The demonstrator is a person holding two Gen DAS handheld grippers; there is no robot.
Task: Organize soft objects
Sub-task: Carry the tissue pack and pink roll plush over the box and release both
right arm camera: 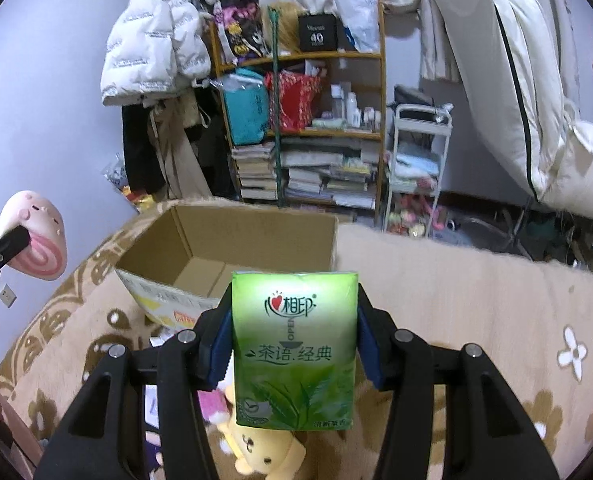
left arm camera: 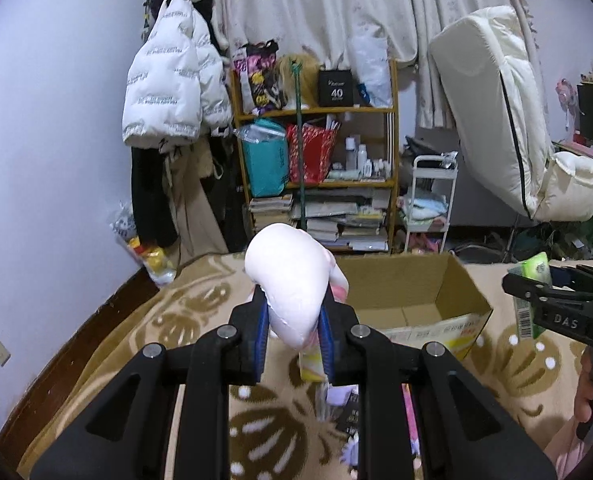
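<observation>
Above a flower-patterned blanket (right arm camera: 476, 300), left hand-held gripper (left arm camera: 294, 320) clamped on a pink plush toy (left arm camera: 292, 280), right hand-held gripper (right arm camera: 294, 340) squeezing a green tissue pack (right arm camera: 294, 348), open cardboard box (right arm camera: 224, 240) just beyond both, yellow plush (right arm camera: 264, 452) lying below.

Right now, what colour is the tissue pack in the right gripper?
Green, with white and dark lettering and a leaf design; the tissue pack shows best in the right wrist view.
</observation>
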